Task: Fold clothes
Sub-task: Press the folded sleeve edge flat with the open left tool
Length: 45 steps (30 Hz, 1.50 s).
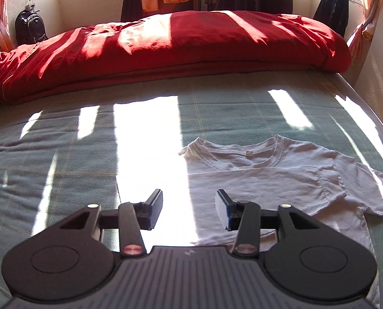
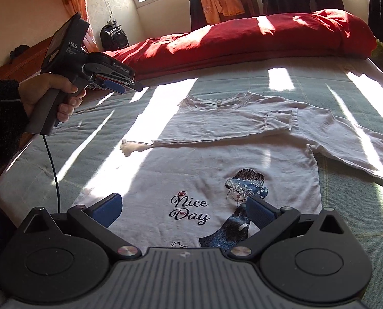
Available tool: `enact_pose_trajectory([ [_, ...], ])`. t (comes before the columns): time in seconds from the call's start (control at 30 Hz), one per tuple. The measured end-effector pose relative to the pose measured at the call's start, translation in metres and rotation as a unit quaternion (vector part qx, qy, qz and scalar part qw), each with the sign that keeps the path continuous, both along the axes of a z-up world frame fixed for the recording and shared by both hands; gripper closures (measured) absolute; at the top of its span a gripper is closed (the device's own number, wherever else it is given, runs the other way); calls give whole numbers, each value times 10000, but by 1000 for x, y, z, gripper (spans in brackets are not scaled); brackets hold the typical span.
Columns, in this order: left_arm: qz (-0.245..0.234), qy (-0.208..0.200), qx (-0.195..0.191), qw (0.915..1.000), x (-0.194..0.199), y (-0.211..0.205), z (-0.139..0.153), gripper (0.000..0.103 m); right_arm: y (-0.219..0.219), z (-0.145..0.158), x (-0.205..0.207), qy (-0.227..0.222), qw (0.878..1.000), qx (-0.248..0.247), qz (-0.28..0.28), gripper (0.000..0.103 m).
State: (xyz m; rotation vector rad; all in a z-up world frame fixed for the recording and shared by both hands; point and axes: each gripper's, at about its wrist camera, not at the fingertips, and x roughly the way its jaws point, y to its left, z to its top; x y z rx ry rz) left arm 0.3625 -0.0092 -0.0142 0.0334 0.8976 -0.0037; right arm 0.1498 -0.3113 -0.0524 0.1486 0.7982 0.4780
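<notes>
White T-shirt (image 2: 217,170) lies flat on the bed (image 1: 62,154), one sleeve folded across the chest. Right gripper (image 2: 183,206) hovers over the printed hem, jaws released, empty. Left gripper (image 1: 189,206) hovers beside the shirt's edge, jaws parted, holding nothing.

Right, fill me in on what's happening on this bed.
A person is folding a white T-shirt spread on the green bed sheet, with a handheld gripper in each hand. One long sleeve is already folded across the chest; the other still lies out to the side. Both the left gripper and the right gripper are open and hold nothing. A red duvet is bunched behind.
</notes>
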Motion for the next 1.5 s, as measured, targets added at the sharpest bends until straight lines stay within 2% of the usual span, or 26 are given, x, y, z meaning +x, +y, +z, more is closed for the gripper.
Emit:
enact_pose_trajectory([
  [0.2, 255, 158, 148, 9994, -14, 46, -30, 54, 26, -1, 8, 66, 9998, -147, 139, 0],
  [0.4, 96, 396, 198, 9990, -34, 57, -88, 53, 47, -11, 17, 224, 9987, -386, 226, 0],
  [0.6, 99, -4, 702, 9975, -42, 51, -127, 52, 58, -20, 26, 352, 9973, -596, 256, 0],
  [0.7, 77, -280, 653, 9974, -38, 52, -131, 52, 61, -23, 30, 399, 9967, -657, 265, 0],
  [0.8, -21, -355, 529, 9980, -30, 52, -134, 50, 64, -28, 34, 463, 9962, -692, 272, 0],
  [0.9, 197, -462, 590, 9970, -26, 58, -136, 47, 66, -34, 38, 524, 9959, -684, 272, 0],
  [1.13, 361, -283, 424, 9980, -41, 75, -134, 45, 60, -40, 44, 578, 9959, -651, 243, 0],
  [1.27, 287, -348, 328, 9984, -48, 80, -113, 47, 52, -41, 46, 567, 9966, -578, 151, 0],
  [1.33, 95, -556, 98, 9984, -48, 79, -96, 47, 49, -42, 47, 555, 9969, -548, 126, 0],
  [1.43, -276, -776, -591, 9948, -33, 71, -77, 47, 45, -47, 52, 581, 9968, -542, 104, 0],
  [1.5, -427, -792, -983, 9911, -17, 61, -77, 47, 44, -49, 55, 596, 9967, -553, 76, 0],
])
